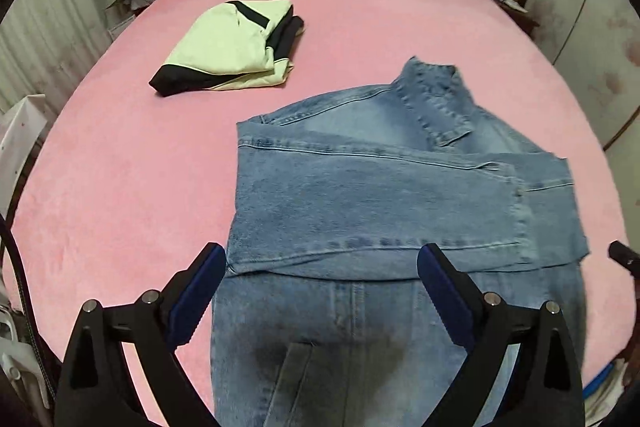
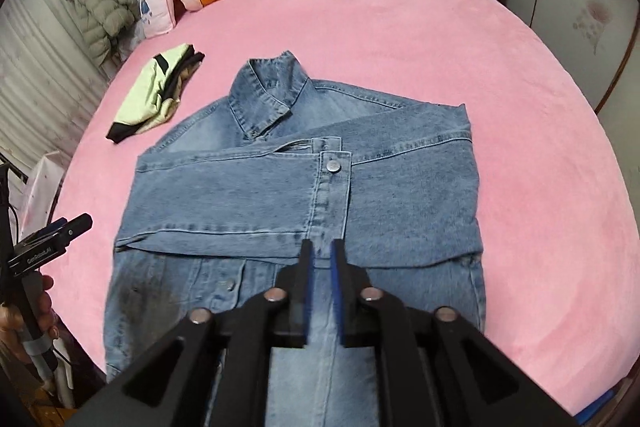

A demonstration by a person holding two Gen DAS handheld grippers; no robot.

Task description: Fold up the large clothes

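The right gripper (image 2: 321,259) fills the bottom of its own view, its blue-lined jaws a narrow slit apart with nothing pinched between them, poised above the denim jacket (image 2: 304,195). The left gripper (image 1: 322,267) hangs over the same garment with its jaws spread wide and empty.

The jacket lies on the pink bed (image 2: 440,47), near the front edge. It is washed blue denim, collar (image 2: 264,95) pointing toward the headboard. Both sleeves are folded across the chest, one cuff overlapping the other, a metal button (image 2: 333,166) showing on the upper cuff. A dark patch marks the lower front panel.

The jacket's hem is cut off by the frame edge and hidden behind the gripper bodies, so its lower fold cannot be judged. Part of a hand (image 2: 24,307) on the left gripper's handle shows at the edge of the right view.

A folded green and black garment (image 1: 232,47) lies apart, to the left of the jacket.
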